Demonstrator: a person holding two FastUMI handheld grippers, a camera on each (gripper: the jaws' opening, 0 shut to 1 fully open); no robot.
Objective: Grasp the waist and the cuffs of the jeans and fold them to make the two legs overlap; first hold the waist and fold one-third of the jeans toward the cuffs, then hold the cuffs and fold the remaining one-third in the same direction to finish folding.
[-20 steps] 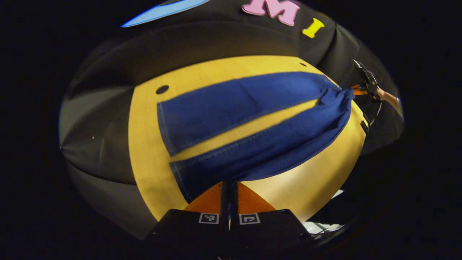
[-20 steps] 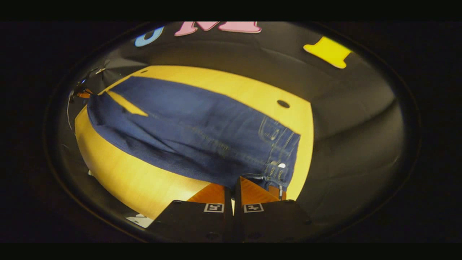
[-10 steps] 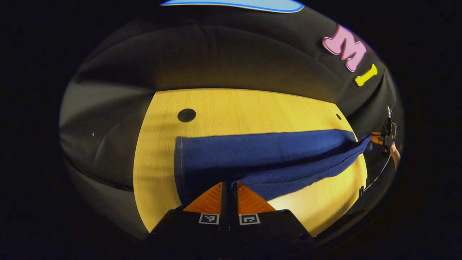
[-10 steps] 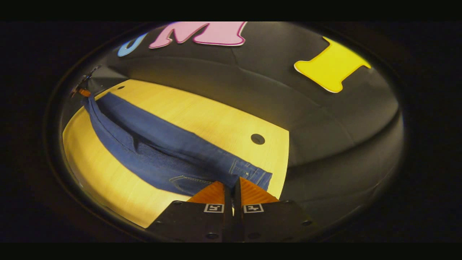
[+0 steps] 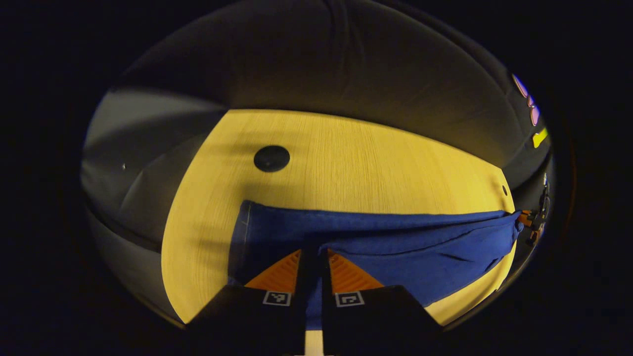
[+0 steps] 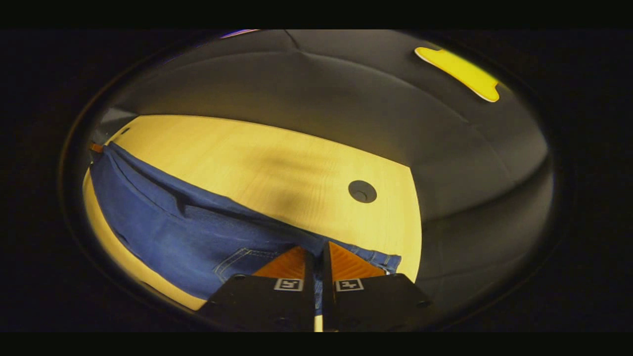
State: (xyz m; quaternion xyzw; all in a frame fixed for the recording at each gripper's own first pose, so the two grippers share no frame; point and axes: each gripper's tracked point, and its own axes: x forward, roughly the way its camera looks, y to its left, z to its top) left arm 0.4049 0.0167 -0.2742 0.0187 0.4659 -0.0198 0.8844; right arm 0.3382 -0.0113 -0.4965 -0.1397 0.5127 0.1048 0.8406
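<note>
The blue jeans (image 5: 395, 242) stretch across the yellow wooden table (image 5: 346, 158), one leg lying over the other. My left gripper (image 5: 313, 251) is shut on the cuff end, with denim pinched between its fingers. In the right gripper view the jeans (image 6: 163, 227) run from the far left to the waist by a stitched pocket (image 6: 237, 259). My right gripper (image 6: 317, 248) is shut on that waist. The right gripper (image 5: 531, 220) also appears far off at the right edge of the left gripper view, holding the waist end.
A round dark cable hole (image 5: 271, 158) is set in the tabletop beyond the cuffs; another hole (image 6: 362, 191) lies beyond the waist. Bare table (image 6: 237, 163) stretches behind the jeans up to the black cloth wall.
Both grippers carried the near leg up and over onto the far leg. The gap of table between the legs has closed, and the jeans now lie as one narrow band.
</note>
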